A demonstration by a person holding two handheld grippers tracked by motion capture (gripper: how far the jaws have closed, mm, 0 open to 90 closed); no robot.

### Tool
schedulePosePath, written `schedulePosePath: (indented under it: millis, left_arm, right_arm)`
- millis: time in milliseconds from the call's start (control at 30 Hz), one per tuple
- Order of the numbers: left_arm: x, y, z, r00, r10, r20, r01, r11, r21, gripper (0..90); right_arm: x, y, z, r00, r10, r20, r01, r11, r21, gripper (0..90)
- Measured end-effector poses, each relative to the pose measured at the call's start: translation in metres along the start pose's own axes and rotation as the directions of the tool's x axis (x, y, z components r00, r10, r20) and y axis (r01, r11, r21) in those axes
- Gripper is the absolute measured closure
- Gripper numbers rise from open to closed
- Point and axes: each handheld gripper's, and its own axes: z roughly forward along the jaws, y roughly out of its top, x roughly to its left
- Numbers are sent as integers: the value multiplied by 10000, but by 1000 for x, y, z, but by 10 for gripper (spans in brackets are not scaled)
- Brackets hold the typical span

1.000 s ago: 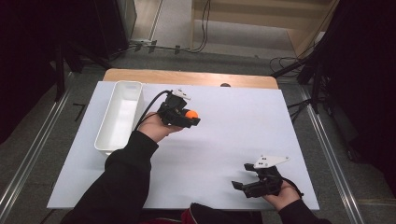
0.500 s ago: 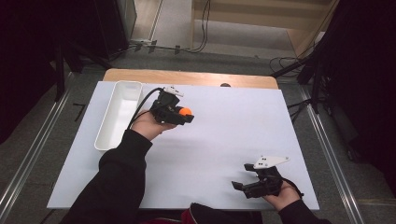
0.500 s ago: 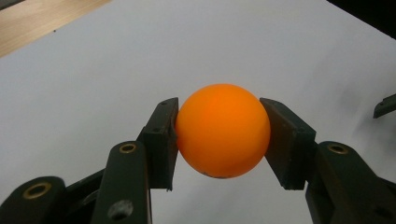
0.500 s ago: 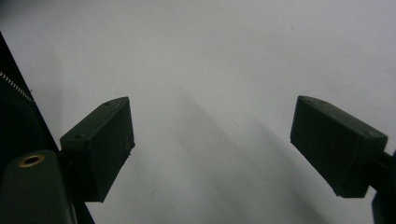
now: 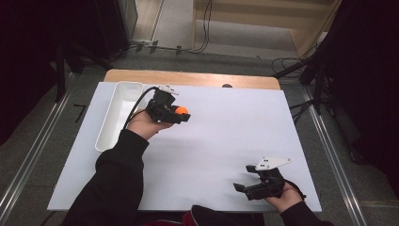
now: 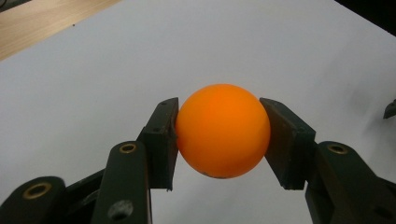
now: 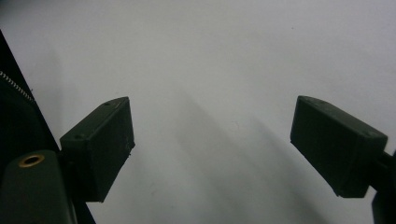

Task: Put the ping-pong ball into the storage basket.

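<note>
1. A lab or recording studio set up for test work, not a home.
2. A wooden table point(image 5: 188, 77) covered by a plain white sheet point(image 5: 226, 141) stands on grey carpet.
3. Black curtains point(image 5: 367, 70) hang on both sides.
4. Loose black cables point(image 5: 202, 44) and metal floor rails point(image 5: 336, 169) surround it.

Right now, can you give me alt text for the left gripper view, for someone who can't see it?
An orange ball is clamped between the two black jaws of the left claw, which rise from the bottom edge. Behind it lies a white table surface, with a strip of bare wood at the top left corner.
</note>
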Motion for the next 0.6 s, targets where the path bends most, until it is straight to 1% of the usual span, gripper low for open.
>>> schedulePosePath:
  millis: [33, 100, 200, 233, 333, 400, 433, 500, 600]
  left_arm:
    - [1, 0, -1, 10000, 62, 13, -62, 10000, 48, 503]
    - [3, 0, -3, 10000, -73, -12, 73, 10000, -21, 503]
    - [5, -1, -5, 10000, -11, -62, 11, 10000, 16, 503]
    - [6, -1, -6, 9999, -65, -94, 65, 10000, 21, 503]
    - [7, -1, -8, 9999, -61, -115, 61, 10000, -27, 503]
    - [8, -1, -10, 9999, -44, -125, 44, 10000, 24, 503]
    - [8, -1, -10, 9999, -81, -137, 81, 10000, -42, 503]
    - [10, -2, -12, 9998, -70, -204, 71, 10000, 33, 503]
    - [11, -3, -13, 9996, -91, -255, 91, 10000, -3, 503]
  right_arm:
    - [0, 0, 0, 10000, 7, -4, -7, 10000, -2, 123]
    - [0, 0, 0, 10000, 51, 1, -51, 10000, 3, 122]
    - [0, 0, 0, 10000, -12, 8, 12, 10000, 11, 123]
    - [0, 0, 0, 10000, 17, -3, -17, 10000, 29, 123]
    - [0, 0, 0, 10000, 10, -3, -10, 10000, 43, 123]
    - [0, 0, 0, 10000, 20, 10, -20, 10000, -25, 123]
    - [0, 0, 0, 10000, 47, 8, -47, 10000, -17, 122]
    - [0, 0, 0, 10000, 21, 26, -21, 10000, 14, 123]
    - [0, 0, 0, 10000, 16, 20, -16, 10000, -16, 123]
